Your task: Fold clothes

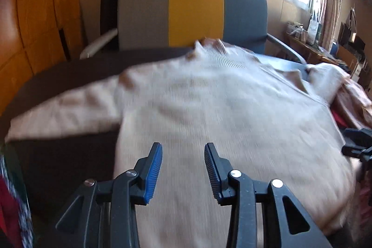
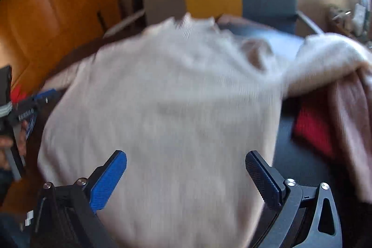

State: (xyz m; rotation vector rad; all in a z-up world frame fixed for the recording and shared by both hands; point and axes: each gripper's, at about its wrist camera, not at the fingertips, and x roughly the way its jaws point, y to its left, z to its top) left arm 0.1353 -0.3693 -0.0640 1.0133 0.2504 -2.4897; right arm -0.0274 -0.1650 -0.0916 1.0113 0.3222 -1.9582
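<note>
Cream sweater lies spread flat on the dark table, sleeves out; left gripper and right gripper hover released, gaping above its hem. Spreading looks done; folding likely comes next.

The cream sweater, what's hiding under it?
The cream sweater lies spread on a dark table, which shows around its edges. Its right sleeve drapes over pinkish-brown cloth beside something red. Whatever sits beneath the sweater's middle is covered.
</note>
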